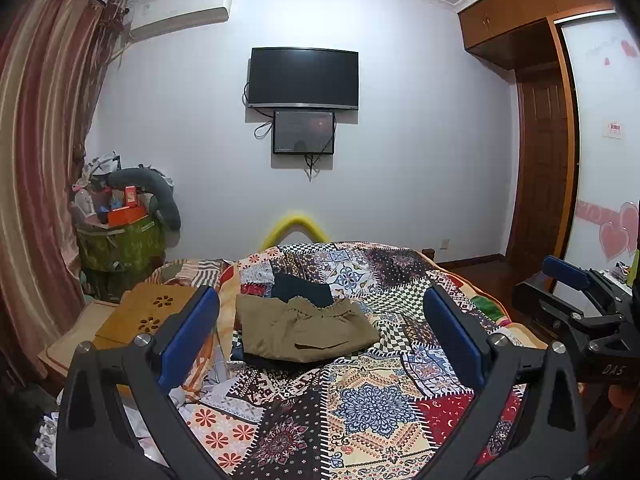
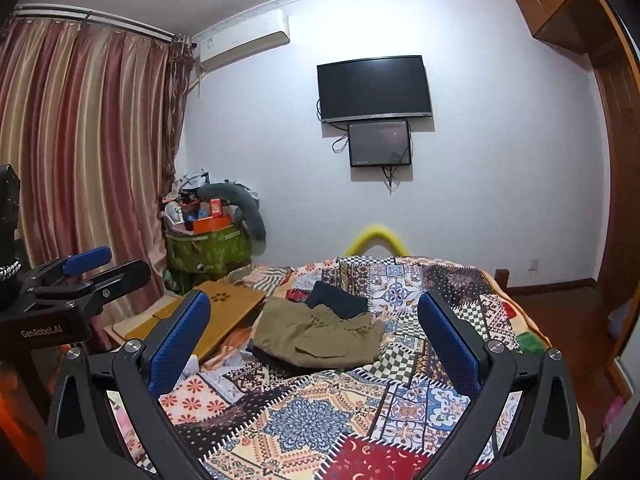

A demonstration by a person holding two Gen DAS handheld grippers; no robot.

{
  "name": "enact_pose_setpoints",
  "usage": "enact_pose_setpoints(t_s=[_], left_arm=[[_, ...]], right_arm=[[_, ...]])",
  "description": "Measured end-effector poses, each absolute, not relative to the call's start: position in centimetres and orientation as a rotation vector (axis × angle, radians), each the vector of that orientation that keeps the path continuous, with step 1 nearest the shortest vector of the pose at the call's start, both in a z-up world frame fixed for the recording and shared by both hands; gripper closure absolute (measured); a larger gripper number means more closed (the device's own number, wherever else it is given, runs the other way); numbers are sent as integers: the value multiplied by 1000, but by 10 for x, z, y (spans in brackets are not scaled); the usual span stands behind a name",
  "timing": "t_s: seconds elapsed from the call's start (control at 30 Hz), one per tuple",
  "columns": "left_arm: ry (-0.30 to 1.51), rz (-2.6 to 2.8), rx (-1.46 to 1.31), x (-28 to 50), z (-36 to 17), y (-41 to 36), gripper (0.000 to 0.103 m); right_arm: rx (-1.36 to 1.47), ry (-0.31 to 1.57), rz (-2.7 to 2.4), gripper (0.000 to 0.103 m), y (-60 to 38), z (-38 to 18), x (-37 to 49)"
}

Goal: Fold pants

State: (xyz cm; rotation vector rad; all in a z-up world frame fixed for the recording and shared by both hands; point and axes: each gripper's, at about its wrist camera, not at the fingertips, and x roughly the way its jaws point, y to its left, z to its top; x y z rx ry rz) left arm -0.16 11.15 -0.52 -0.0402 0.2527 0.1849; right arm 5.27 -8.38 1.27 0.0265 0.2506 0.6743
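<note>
- Your left gripper (image 1: 320,320) is spread wide and holds nothing.
- Your right gripper (image 2: 316,320) is likewise wide apart and empty.
- The khaki pants (image 1: 304,330) lie folded on the patchwork bedspread (image 1: 360,408), ahead of both grippers, overlapping a dark garment (image 1: 302,286) behind them.

A pale wall (image 1: 420,140) is hung with a dark television (image 1: 303,77) above a smaller screen (image 1: 303,132). Striped curtains (image 2: 84,140) are drawn at left, an air conditioner (image 2: 244,46) is mounted high, and wooden cabinets (image 1: 516,12) are fitted at right.
</note>
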Motion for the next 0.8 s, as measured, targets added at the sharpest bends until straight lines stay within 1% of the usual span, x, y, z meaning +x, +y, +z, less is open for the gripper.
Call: enact_pose_setpoints(t_s=[0.8], left_arm=[[285, 147, -54, 4, -8, 112, 0]], right_arm=[[34, 255, 671, 0, -84, 10, 53]])
